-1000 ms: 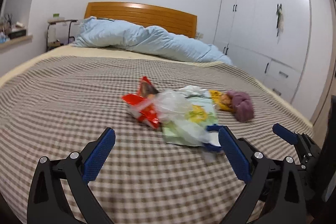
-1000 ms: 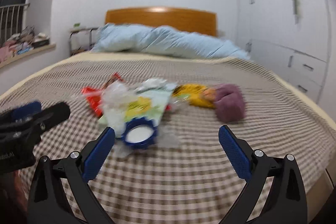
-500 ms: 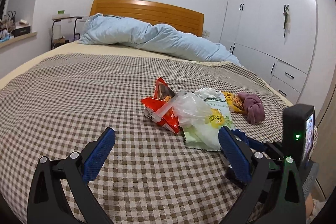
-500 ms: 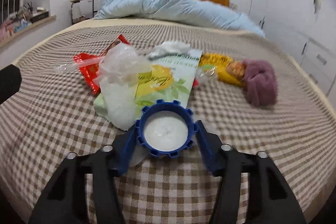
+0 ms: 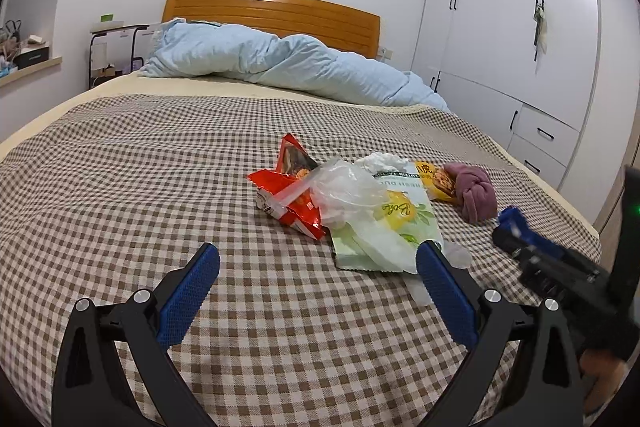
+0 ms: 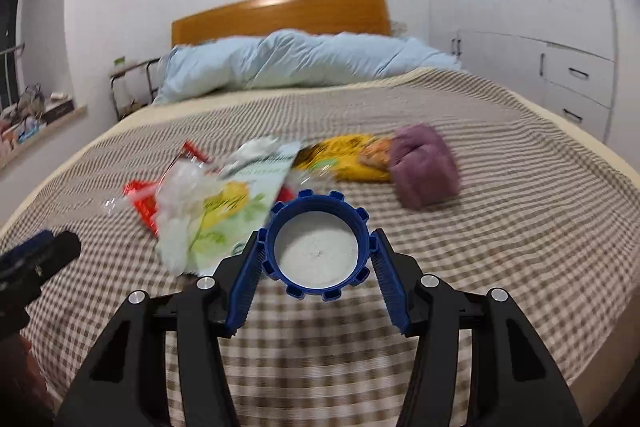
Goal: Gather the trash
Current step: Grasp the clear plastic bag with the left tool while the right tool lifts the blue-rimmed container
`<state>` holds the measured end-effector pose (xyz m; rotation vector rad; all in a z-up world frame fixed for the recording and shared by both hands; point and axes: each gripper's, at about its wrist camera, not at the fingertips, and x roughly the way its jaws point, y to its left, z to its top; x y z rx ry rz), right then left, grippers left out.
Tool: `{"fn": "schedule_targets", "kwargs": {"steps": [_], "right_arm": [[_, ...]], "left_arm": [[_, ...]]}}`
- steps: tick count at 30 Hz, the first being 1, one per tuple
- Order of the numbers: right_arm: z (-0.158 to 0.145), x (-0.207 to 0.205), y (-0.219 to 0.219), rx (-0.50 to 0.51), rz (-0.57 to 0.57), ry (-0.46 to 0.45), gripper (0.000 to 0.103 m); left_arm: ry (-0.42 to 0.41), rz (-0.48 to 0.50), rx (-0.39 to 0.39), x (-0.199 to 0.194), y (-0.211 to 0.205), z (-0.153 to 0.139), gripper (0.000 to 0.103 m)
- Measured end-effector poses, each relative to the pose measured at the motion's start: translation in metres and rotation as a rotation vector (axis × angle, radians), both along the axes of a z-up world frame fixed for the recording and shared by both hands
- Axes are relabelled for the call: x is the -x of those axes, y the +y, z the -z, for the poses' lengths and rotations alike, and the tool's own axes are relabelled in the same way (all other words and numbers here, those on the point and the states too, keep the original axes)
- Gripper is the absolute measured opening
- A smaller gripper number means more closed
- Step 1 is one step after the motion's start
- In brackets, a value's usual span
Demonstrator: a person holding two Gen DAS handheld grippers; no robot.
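A pile of trash lies mid-bed: a red snack wrapper point(image 5: 288, 195), a clear plastic bag point(image 5: 344, 187), a green-and-white pouch point(image 5: 392, 227), white tissue point(image 5: 380, 161) and a yellow packet point(image 5: 436, 179) beside a purple cloth point(image 5: 474, 195). My right gripper point(image 6: 316, 243) is shut on a blue ribbed cap point(image 6: 316, 255) with a white inside, held clear of the checked bedspread point(image 6: 520, 227) in front of the pile. In the left wrist view the right gripper point(image 5: 516, 227) shows blurred at the right. My left gripper point(image 5: 318, 255) stands open and empty just short of the pouch.
A rumpled light-blue duvet point(image 5: 280, 63) lies against the wooden headboard point(image 5: 272, 11). White wardrobes and drawers point(image 5: 520, 47) line the right wall, close to the bed's right edge. A small side table point(image 5: 112, 43) and a cluttered sill point(image 5: 24, 59) are at the left.
The right gripper shut on the blue cap at the pouch's near end and has carried it back and off the bedspread, rolling a little. The left gripper stayed open and barely moved.
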<state>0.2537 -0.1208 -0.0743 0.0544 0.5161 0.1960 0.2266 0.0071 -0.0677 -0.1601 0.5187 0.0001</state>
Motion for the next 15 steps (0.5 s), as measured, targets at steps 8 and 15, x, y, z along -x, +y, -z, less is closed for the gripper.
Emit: {"fn": "schedule_targets", "kwargs": {"steps": [8,15], "right_arm": [[-0.012,-0.004,-0.047,-0.03,0.076,0.001,0.053],[-0.019,0.001,-0.083,-0.033,0.145,-0.032,0.053]], "left_arm": [[0.011,0.037,0.063,-0.011,-0.007,0.0,0.095],[-0.001,0.087,0.077,-0.033,-0.025,-0.007,0.095]]}}
